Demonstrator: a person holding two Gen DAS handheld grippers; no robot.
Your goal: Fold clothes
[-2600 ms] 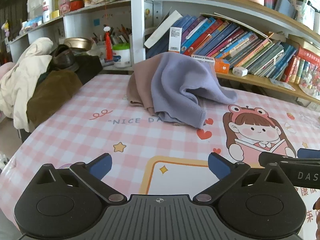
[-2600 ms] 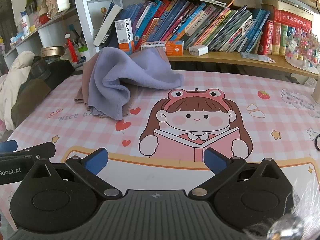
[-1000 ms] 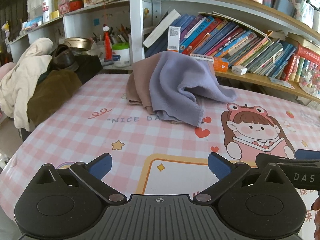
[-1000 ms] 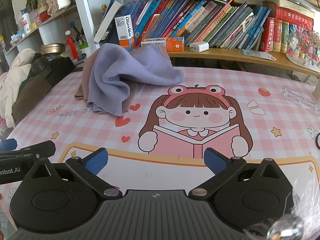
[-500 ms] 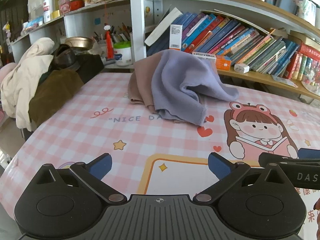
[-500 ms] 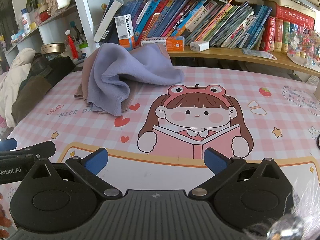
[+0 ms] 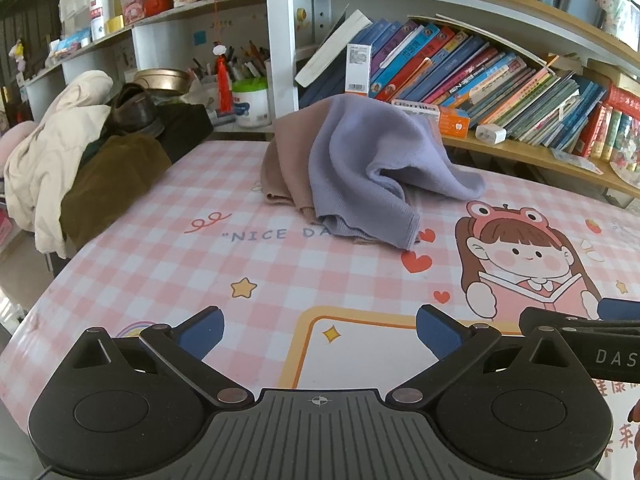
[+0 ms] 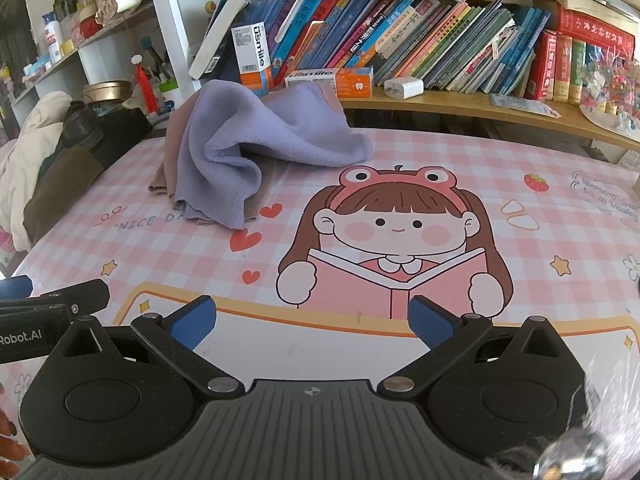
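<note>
A crumpled lavender garment [image 7: 368, 172] lies on a beige-pink garment [image 7: 286, 160] at the far side of the pink checked table [image 7: 160, 264]. Both also show in the right wrist view, the lavender garment [image 8: 248, 144] over the beige one [image 8: 170, 164]. My left gripper [image 7: 318, 330] is open and empty, low over the table's near edge, well short of the clothes. My right gripper [image 8: 312, 320] is open and empty, beside the left one, over the cartoon girl print [image 8: 396, 240].
A bookshelf full of books [image 7: 460, 68] runs behind the table. A pile of cream and brown coats [image 7: 72, 168] with a shoe [image 7: 134, 110] sits at the left. Small boxes [image 8: 332, 78] and a white charger [image 8: 404, 88] lie on the low shelf.
Both grippers have stayed open and almost still, with only slight drift of view. The clothes have not moved.
</note>
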